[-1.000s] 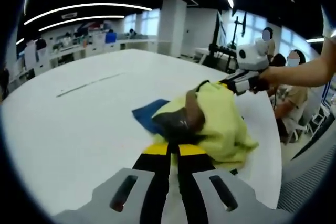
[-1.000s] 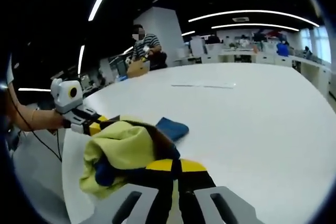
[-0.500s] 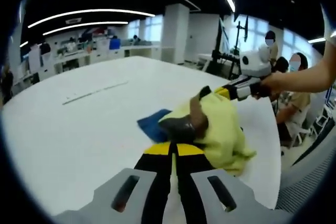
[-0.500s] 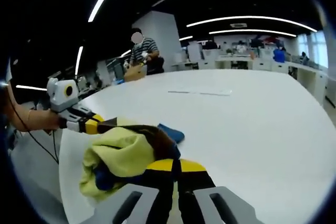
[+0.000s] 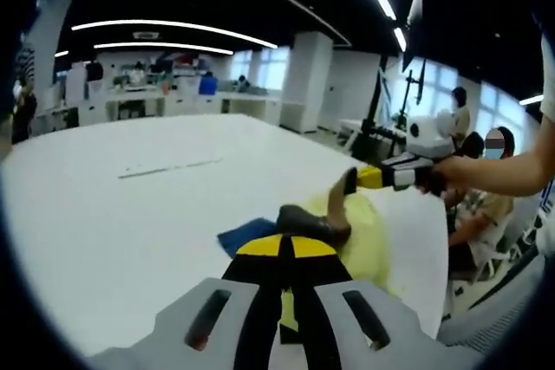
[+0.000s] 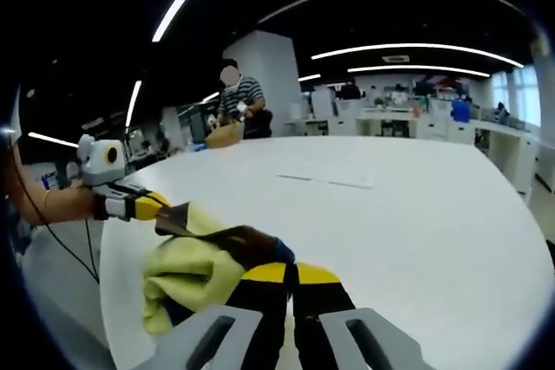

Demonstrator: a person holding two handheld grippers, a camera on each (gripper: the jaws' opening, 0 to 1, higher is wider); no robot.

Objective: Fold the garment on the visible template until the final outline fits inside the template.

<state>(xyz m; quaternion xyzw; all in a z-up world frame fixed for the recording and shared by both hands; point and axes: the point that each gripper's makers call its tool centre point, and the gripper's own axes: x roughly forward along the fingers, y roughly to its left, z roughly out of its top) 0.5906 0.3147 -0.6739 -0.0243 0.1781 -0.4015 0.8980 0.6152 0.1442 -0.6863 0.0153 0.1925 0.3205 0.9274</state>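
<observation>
Garment [image 5: 360,231] — pale yellow with a dark brown collar — hangs bunched between my two hand-held grippers above the white bench [image 5: 113,214]. My left hand-held gripper [image 5: 286,247] is closed on the brown edge; my right hand-held gripper [image 6: 282,273] is likewise clamped on the cloth [image 6: 186,270]. A blue template [image 5: 245,235] lies on the bench just beside the garment, partly hidden by it. I can read no labels or writing anywhere — people sit at desks in the background.
</observation>
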